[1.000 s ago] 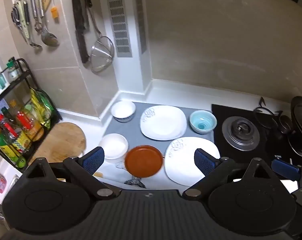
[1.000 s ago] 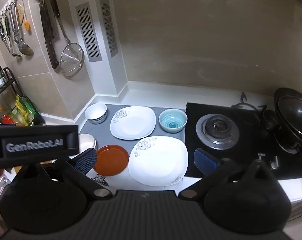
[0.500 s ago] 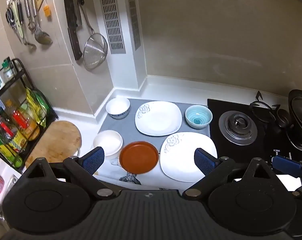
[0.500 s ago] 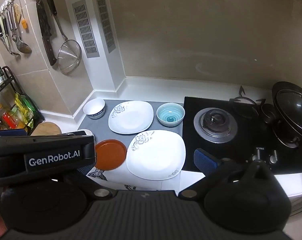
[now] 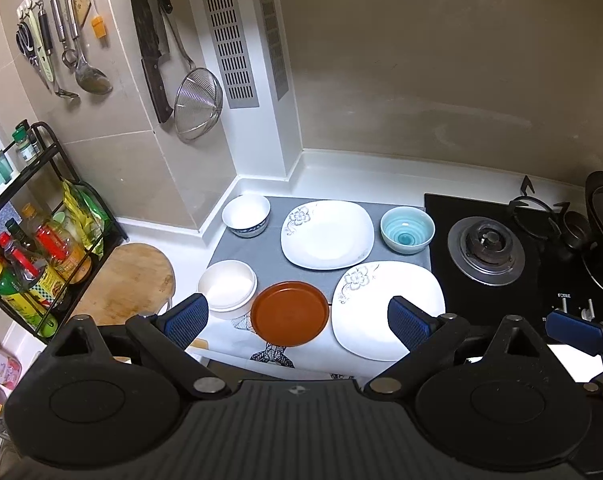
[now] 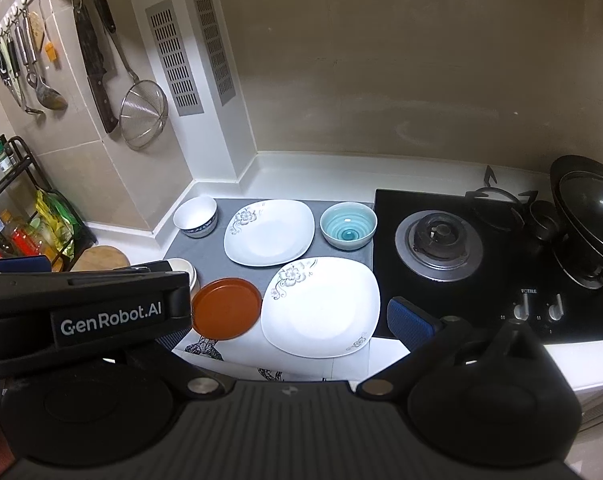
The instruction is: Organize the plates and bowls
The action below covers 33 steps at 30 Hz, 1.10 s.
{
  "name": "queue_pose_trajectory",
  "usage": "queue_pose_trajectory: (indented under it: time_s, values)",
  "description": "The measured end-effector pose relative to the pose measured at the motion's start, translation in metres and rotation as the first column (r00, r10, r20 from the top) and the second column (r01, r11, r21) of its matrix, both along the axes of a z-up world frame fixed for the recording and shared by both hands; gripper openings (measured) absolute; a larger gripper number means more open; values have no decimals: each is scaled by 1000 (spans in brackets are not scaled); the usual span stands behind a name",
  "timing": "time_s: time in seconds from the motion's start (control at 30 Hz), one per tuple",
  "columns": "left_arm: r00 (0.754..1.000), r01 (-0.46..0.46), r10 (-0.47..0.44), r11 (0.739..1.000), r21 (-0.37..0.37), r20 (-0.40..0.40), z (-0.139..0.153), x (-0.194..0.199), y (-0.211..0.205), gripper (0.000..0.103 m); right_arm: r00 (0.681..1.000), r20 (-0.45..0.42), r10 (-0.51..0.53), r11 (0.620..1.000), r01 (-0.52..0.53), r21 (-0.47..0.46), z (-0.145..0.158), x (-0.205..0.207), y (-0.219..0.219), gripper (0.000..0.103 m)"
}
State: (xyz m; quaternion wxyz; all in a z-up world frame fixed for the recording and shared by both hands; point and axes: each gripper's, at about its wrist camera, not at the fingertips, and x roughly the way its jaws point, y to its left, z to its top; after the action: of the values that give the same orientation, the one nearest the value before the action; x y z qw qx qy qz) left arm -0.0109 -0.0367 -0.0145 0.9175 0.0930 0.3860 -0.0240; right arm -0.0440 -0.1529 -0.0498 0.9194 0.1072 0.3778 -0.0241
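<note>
So I've got both grippers hanging above the counter, nothing in either one. My left gripper (image 5: 297,322) has its fingers spread wide apart, and the brown plate (image 5: 289,313) sits right between the blue pads from that camera's angle, though I'm up in the air over it, not touching. My right gripper (image 6: 293,322) looks spread wide too, but the left gripper's body blocks its left finger in that view, so I'm going off the one pad I can see at 3 o'clock and the arms. The dishes are all on the gray mat (image 5: 269,264): the near white plate (image 5: 389,308) with the flower print is just at 3 o'clock of the brown plate, edges about touching. The far white plate (image 5: 327,234) sits at 12 o'clock of those two. The blue bowl (image 5: 407,229) is at 3 o'clock of the far plate, right by the stove (image 5: 487,246). The blue-trimmed white bowl (image 5: 246,215) is at 9 o'clock of the far plate, tucked in the corner, and the plain white bowl (image 5: 227,289) is at 9 o'clock of the brown plate. Round wooden board (image 5: 125,280) and a bottle rack (image 5: 33,240) are off further at 9 o'clock.
</note>
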Motion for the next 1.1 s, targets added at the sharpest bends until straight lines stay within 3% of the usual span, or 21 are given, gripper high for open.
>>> queue_pose_trajectory:
  time_s: [1.1]
  values:
    - [1000, -10, 9, 999, 42, 27, -4, -21, -8, 97, 1000, -2, 16, 1000, -16, 25, 0, -11, -3, 103]
